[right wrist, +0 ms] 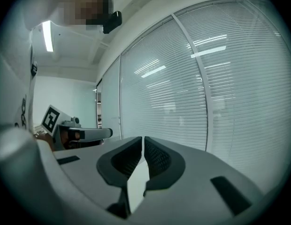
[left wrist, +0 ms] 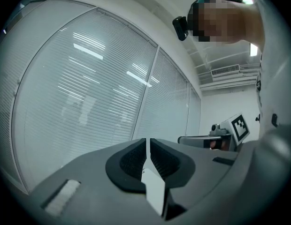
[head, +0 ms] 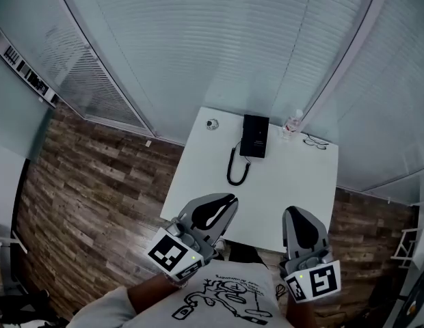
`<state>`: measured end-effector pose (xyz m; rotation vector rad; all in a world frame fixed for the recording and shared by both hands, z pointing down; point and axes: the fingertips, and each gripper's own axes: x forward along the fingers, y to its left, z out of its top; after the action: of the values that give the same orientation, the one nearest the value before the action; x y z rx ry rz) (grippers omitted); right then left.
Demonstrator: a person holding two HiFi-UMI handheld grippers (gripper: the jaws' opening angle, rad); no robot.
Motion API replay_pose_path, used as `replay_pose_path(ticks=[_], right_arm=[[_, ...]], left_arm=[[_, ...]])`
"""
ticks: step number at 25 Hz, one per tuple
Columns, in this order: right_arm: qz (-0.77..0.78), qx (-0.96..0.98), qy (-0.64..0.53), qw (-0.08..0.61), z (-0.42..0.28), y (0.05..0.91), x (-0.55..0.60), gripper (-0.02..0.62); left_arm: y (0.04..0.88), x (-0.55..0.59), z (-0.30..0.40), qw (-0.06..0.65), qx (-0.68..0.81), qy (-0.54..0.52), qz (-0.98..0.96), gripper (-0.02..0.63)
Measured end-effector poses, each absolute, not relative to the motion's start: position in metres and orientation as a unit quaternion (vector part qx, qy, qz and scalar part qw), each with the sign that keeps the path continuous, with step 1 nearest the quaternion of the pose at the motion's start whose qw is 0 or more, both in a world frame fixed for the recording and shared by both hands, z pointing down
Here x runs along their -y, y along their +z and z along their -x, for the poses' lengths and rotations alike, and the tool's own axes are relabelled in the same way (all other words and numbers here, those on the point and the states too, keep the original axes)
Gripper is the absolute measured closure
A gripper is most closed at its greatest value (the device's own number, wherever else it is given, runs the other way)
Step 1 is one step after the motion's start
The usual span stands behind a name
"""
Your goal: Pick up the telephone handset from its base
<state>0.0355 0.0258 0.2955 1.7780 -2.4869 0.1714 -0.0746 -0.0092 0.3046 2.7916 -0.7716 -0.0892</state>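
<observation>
- White shirt (head: 226,294) with a black drawing fills the bottom edge of the head view.
- The left hand-held gripper (head: 231,199) is just in front of it, jaws pressed together with nothing between them (left wrist: 148,146). It hangs over the near left corner of the tabletop (head: 294,190).
- The right hand-held gripper (head: 295,212) is beside it over the near edge, jaws likewise pressed together and empty (right wrist: 141,146).
- A black coiled cord (head: 234,169) loops across the middle of the white surface.
- The black telephone (head: 260,141) sits by the far edge, well apart from both grippers. Its handset (head: 249,135) lies on the base; the two read as one dark block.
- A small round object (head: 212,124) sits left of it, a bottle (head: 290,124) and glasses (head: 314,142) right.
- Glass walls with blinds (head: 219,39) stand behind.
</observation>
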Motion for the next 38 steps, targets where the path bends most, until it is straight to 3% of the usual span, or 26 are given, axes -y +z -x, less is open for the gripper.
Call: replay_pose_path(ticks=[22, 38], right_arm=[[-0.575, 0.816, 0.062, 0.029, -0.193, 0.304, 0.038, 0.578], [-0.572, 0.816, 0.075, 0.026, -0.159, 0.308, 0.052, 0.578]], left_arm=[[0.31, 0.066, -0.082, 0.124, 0.273, -0.025, -0.954, 0.58], [0.317, 0.076, -0.058, 0.133, 0.264, -0.008, -0.955, 0.58]])
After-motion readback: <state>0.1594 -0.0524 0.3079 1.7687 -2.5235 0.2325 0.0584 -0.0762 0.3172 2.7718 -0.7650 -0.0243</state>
